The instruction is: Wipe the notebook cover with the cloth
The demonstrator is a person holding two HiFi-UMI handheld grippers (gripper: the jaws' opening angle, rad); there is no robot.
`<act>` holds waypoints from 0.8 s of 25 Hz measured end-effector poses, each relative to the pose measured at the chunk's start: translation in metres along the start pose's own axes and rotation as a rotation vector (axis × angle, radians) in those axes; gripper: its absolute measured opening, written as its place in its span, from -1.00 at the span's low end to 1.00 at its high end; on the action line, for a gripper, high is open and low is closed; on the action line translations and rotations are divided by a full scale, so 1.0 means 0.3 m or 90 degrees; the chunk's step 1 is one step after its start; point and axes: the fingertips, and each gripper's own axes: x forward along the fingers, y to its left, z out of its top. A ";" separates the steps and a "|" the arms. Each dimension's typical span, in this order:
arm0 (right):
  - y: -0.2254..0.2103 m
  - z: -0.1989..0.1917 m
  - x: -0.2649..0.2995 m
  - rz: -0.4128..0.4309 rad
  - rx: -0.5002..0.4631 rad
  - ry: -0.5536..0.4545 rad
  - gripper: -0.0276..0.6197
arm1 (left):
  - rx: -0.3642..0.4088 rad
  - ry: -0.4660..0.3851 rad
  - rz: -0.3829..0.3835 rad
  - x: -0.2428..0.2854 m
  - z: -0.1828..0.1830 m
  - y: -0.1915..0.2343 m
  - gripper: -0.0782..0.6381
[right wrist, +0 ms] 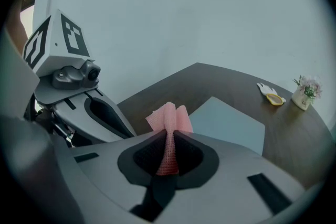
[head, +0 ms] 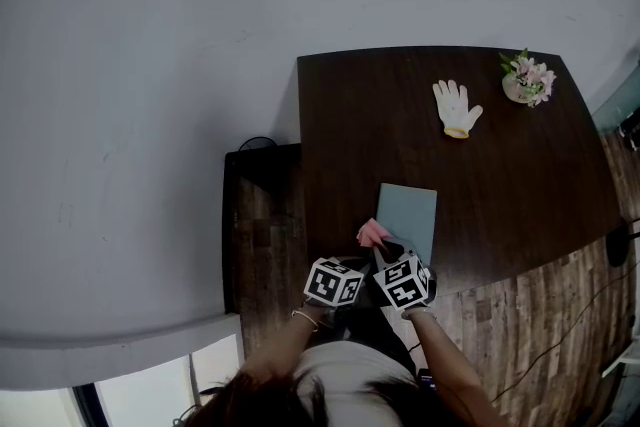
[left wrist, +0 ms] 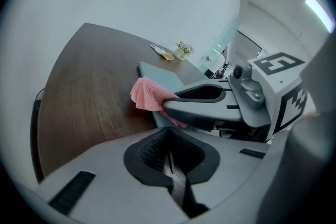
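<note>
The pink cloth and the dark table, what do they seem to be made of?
The pink cloth looks like a soft woven or knitted fabric: a fine mesh texture shows, and it folds limply where the right tool pinches it. The table looks like dark wood or wood-look laminate, matte: grain streaks run along its top.

I see the cloth [right wrist: 169,118] as pink, coarse open-weave fabric. The notebook [right wrist: 231,123] cover looks smooth and matt. The table [head: 360,115] is dark wood with visible grain, low sheen. The right gripper [right wrist: 167,140] is matt grey plastic, its pads [right wrist: 144,155] black and ribbed.
</note>
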 end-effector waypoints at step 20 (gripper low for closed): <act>-0.087 -0.074 -0.045 -0.056 0.053 -0.010 -0.79 | -0.013 0.012 -0.012 0.007 -0.002 0.004 -0.73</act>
